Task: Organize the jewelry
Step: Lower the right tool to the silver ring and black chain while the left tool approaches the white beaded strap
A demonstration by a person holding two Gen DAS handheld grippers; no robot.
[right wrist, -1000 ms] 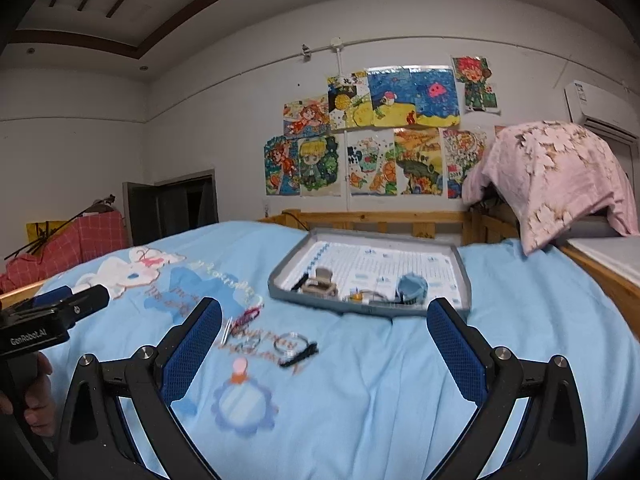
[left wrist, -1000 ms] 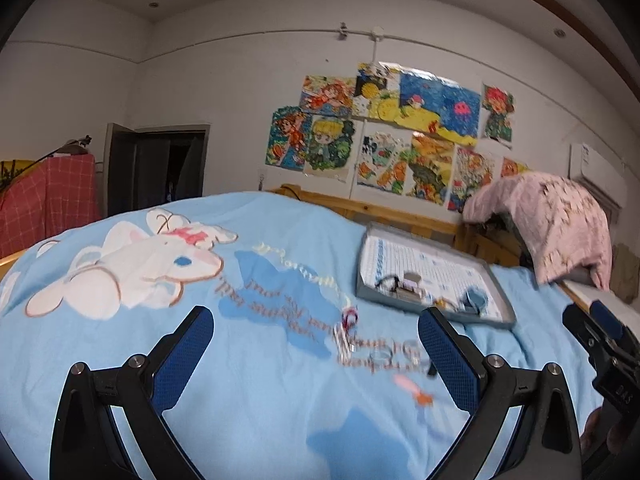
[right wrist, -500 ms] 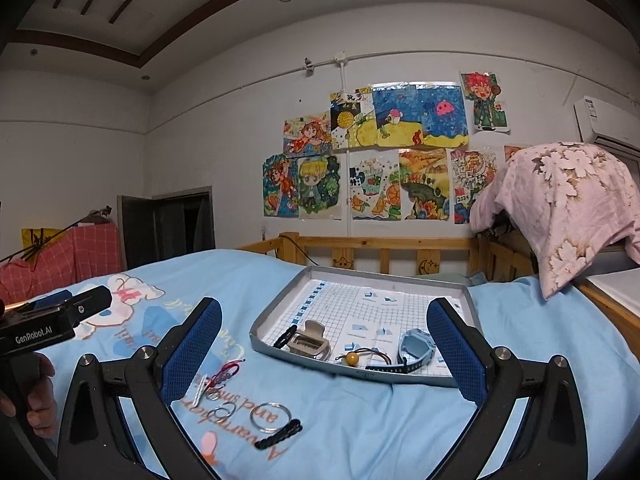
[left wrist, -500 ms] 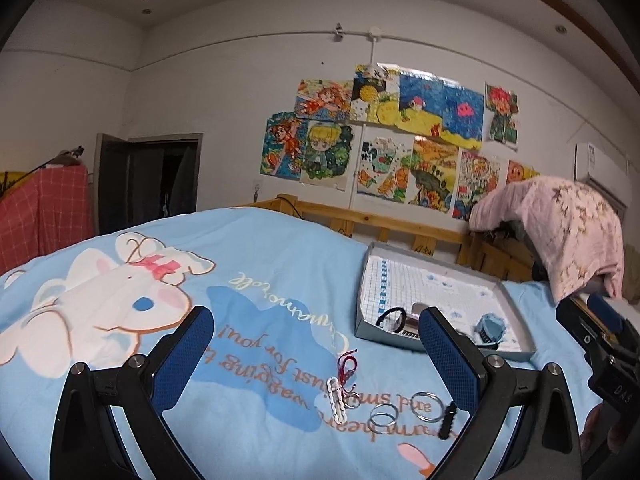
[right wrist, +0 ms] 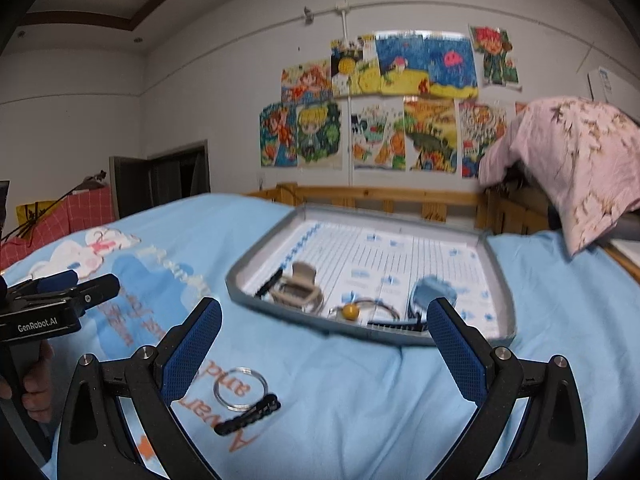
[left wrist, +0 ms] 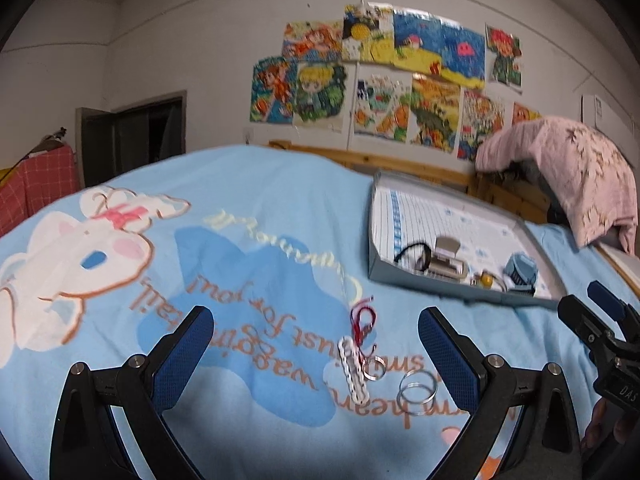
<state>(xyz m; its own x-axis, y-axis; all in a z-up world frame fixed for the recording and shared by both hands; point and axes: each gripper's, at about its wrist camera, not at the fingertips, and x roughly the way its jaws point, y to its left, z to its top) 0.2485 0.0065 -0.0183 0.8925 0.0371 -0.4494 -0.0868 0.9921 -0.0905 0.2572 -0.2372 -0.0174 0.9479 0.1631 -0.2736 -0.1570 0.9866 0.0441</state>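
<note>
Blue bedsheet (left wrist: 280, 208) carries everything here: a shallow grey tray (right wrist: 496, 280) lies toward the upper right of both views, already holding a beige hair claw (right wrist: 298, 290), a black hair tie (left wrist: 412, 252), a yellow-beaded loop (right wrist: 350, 311) and a blue scrunchie (right wrist: 434, 292). Loose pieces lie on the sheet low in the frames: a white chain bracelet (left wrist: 354, 372) with a red cord (left wrist: 362, 318) just above it, a small ring (left wrist: 374, 368) touching the bracelet, a pair of wire hoops (left wrist: 418, 390) and a black hair clip (right wrist: 248, 414) just beside the lower edge of a hoop.

Left tongs (left wrist: 316, 360) are spread wide and hold nothing; the bracelet sits between their fingers. Right tongs (right wrist: 324, 356) are likewise spread and empty, with hoop and clip in the lower left of their view.

My guess is that the step in hand is picking up a loose piece for the tray. To do it well, I would come down square over one item, straddle the bracelet across its narrow width, and press lightly into the soft sheet so the fingers catch it. The red cord looks tangled nearby and could drag along. Thin hoops may slip, so closing slowly seems wise.
</note>
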